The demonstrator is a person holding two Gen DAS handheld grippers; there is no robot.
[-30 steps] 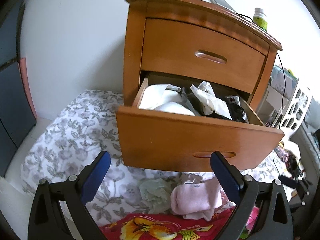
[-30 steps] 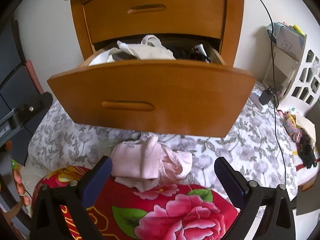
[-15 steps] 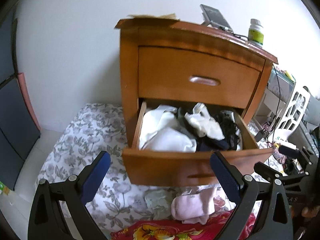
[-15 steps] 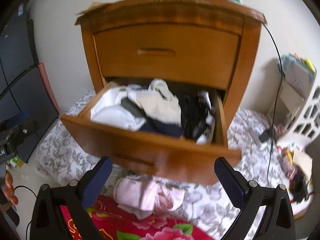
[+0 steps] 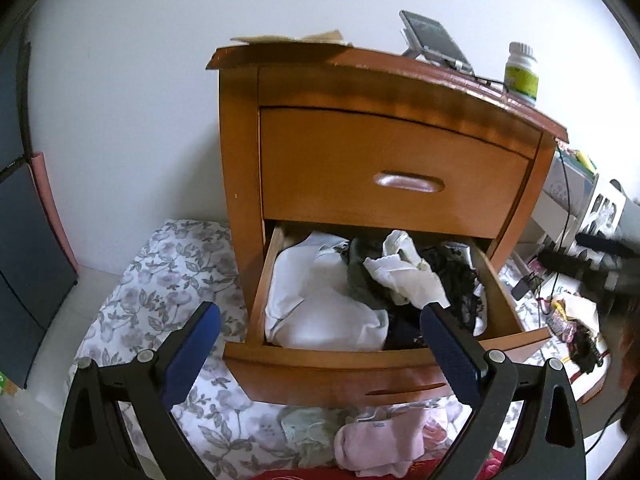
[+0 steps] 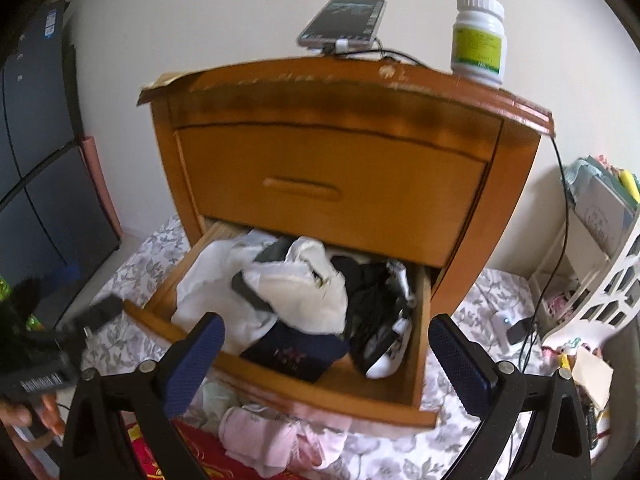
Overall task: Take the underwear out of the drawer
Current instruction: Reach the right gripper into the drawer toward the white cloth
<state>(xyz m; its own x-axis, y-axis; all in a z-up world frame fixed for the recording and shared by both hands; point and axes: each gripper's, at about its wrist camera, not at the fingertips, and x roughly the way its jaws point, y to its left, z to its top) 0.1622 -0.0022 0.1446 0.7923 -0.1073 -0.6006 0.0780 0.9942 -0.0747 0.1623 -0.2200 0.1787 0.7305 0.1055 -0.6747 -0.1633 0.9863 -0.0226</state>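
A wooden nightstand has its lower drawer (image 5: 340, 364) (image 6: 416, 364) pulled open and stuffed with clothing. White fabric (image 5: 320, 304), a cream garment (image 5: 408, 276) (image 6: 304, 288), black lacy pieces (image 5: 460, 284) (image 6: 372, 292) and a navy item (image 6: 296, 352) lie jumbled inside. My left gripper (image 5: 320, 352) is open, held above the drawer's front edge with nothing between its fingers. My right gripper (image 6: 326, 360) is also open and empty, hovering over the drawer front. The upper drawer (image 5: 384, 168) is closed.
Pink garments (image 5: 380, 444) (image 6: 276, 440) and a pale green one (image 5: 308, 432) lie on the flowered sheet (image 5: 160, 280) below the drawer. A phone (image 6: 344, 20) and a pill bottle (image 6: 478, 40) stand on the nightstand top. A cable (image 6: 560, 208) hangs down the right side, near a white shelf (image 6: 604, 280).
Both cameras have risen and tilted down, so the drawer's contents and the nightstand top now show. Both grippers stay open and empty.
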